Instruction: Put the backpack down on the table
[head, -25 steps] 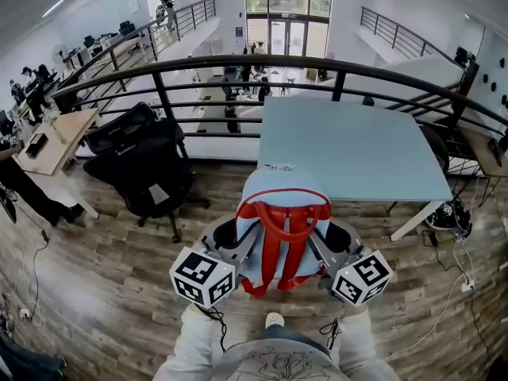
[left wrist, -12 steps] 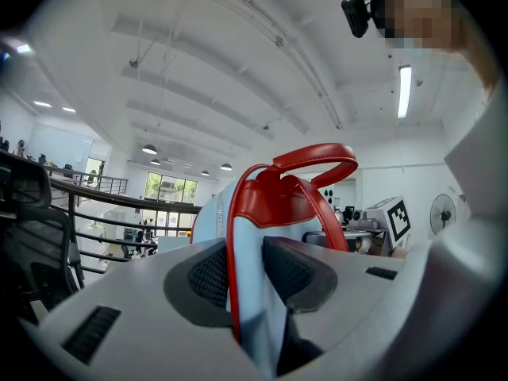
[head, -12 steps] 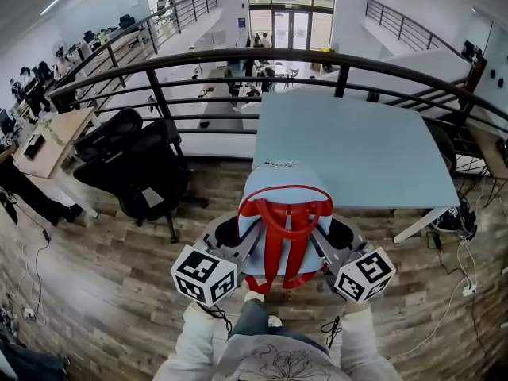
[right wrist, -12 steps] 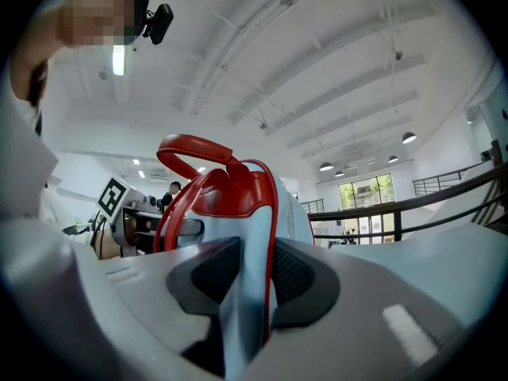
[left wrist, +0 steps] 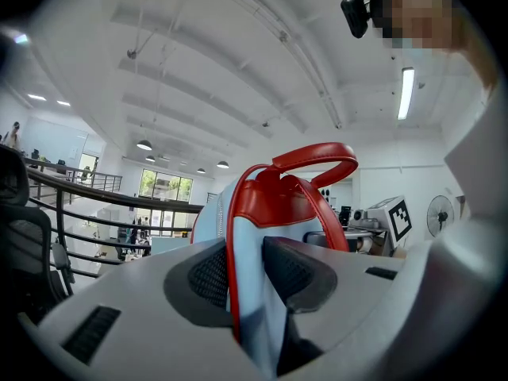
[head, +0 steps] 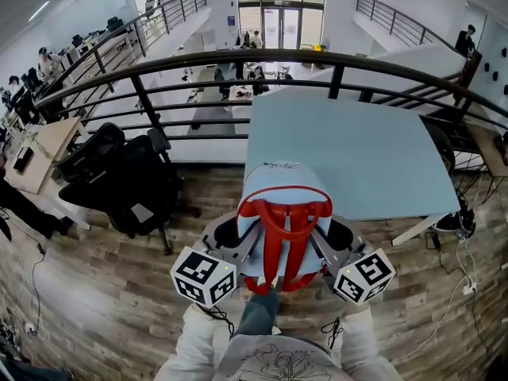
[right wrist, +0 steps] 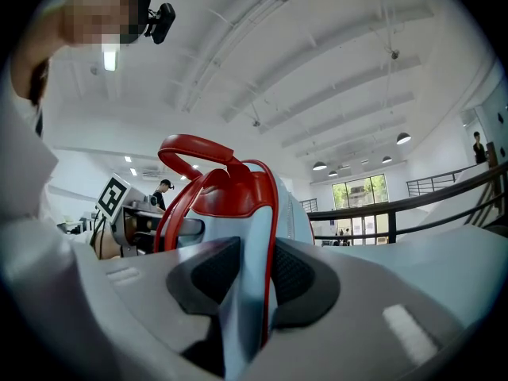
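Black office chair stands at far left on the wood-plank floor, beneath a dark metal railing that curves across the top of the head view.

Next to the right, the left gripper, its marker cube nearest the camera, is clamped on the left side of a light-blue backpack. In the left gripper view its two dark pads press a fold of the bag's blue fabric and red piping between them, with the left gripper pointing roughly level and the backpack rising upright ahead.

At centre, the backpack hangs in the air between the two tools, clear of the floor. Its red straps and red top handle face the wearer, whose pale sleeves show at the bottom edge. The bag's far end overlaps the near edge of the pale-blue table; whether it touches the tabletop cannot be told.

To its right, the right gripper grips the opposite side. In the right gripper view the right gripper has its pads closed on the backpack along the red-edged panel. The table stretches away beyond, toward the right.
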Available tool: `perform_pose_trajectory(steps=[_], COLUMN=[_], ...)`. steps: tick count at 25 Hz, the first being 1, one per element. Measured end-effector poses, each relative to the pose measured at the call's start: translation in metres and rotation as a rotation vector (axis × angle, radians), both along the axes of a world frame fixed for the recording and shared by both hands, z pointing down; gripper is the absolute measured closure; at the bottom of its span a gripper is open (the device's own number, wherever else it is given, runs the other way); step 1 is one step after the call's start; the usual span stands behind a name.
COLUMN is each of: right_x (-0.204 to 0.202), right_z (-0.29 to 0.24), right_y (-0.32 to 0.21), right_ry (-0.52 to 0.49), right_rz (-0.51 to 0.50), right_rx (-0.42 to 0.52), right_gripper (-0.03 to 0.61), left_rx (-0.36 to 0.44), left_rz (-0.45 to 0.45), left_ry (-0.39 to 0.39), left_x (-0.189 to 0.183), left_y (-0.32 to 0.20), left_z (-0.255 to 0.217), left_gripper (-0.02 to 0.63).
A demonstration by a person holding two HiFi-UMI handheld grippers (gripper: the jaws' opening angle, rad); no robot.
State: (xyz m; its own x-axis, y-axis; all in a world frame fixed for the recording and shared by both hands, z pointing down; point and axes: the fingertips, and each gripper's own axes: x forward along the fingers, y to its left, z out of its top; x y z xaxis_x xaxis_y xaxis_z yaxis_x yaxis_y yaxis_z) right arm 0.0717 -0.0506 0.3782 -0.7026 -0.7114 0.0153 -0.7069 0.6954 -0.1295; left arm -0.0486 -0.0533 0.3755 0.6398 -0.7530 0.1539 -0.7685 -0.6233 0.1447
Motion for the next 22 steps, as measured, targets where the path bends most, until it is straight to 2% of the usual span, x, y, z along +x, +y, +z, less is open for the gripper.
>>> perform_pose_trajectory(steps=[22], right_x=[0.003], right_z=[-0.009], right_y=[-0.110], right_ry=[0.029], right_rz=[0.085], right_rx=[0.035], right_gripper=[0.456], left_rx=[0.027], left_rz=[0.083], left_ry=[0.012], left_x=[0.004], left_y=[-0.120], left_z=[-0.007], left_gripper=[0.497])
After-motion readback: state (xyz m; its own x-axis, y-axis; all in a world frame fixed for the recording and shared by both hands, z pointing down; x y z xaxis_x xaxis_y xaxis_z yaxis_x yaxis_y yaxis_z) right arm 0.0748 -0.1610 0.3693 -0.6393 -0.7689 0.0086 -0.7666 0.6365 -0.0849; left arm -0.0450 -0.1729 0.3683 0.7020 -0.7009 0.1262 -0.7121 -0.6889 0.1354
